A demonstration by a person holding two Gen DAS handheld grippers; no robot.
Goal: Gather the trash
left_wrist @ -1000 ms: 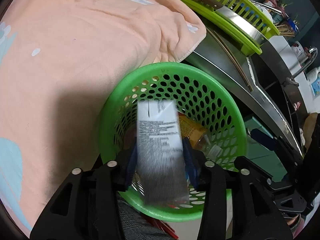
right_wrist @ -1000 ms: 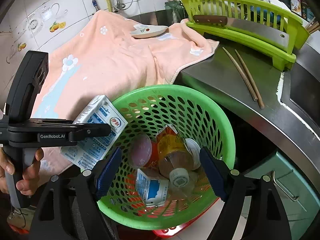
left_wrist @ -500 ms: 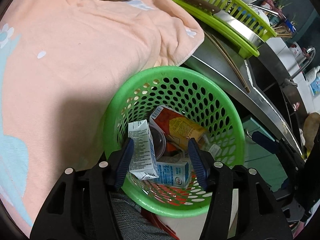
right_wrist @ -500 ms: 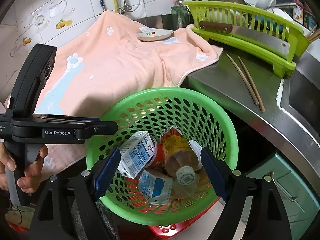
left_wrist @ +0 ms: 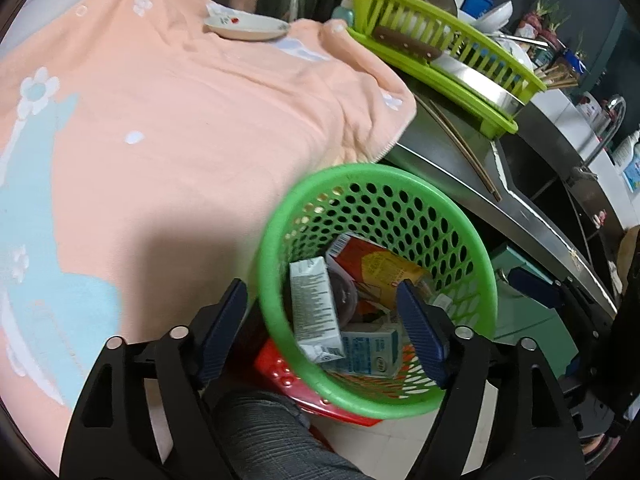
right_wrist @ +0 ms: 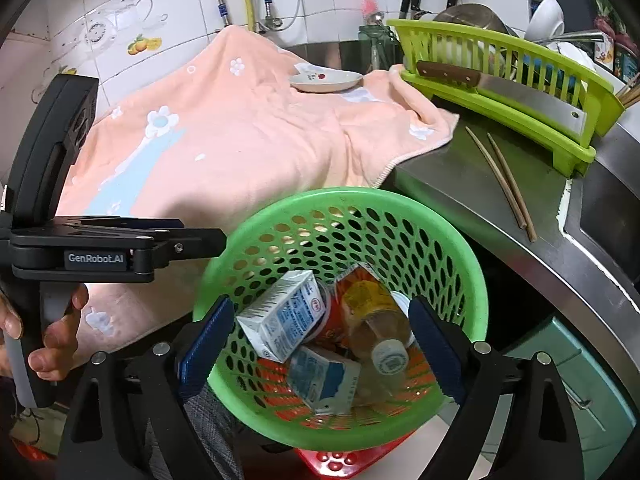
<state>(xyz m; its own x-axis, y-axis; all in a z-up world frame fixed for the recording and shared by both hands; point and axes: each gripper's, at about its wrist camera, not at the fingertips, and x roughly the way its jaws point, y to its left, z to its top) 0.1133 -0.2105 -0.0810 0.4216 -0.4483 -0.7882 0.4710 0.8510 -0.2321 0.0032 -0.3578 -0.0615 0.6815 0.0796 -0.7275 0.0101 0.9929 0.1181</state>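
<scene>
Kitchen counter of stainless steel (right_wrist: 472, 176) beneath a white tiled wall, partly draped with a peach towel (left_wrist: 180, 120) bearing a small dish (right_wrist: 326, 80). A lime dish rack (right_wrist: 520, 92) at the counter's far right carries a cleaver (right_wrist: 520, 94); two chopsticks (right_wrist: 504, 176) lie on the bare steel just before it. Below the counter's edge stands a green perforated basket (left_wrist: 460, 240) on a red stool (left_wrist: 280, 368). Inside it lie a white milk carton (left_wrist: 314, 308), leaning on a second, blue-printed carton (left_wrist: 372, 350), an orange carton (left_wrist: 380, 268) and a clear bottle (right_wrist: 384, 340). The left gripper (left_wrist: 320, 332) hovers over the basket's near rim, its jaws having just spread, released, with nothing pressed between the pads. The right gripper (right_wrist: 320, 344) likewise stands wide and empty above the basket, its jaws having just widened a little. In the right wrist view a hand (right_wrist: 48, 332) grasps the left gripper's handle.
</scene>
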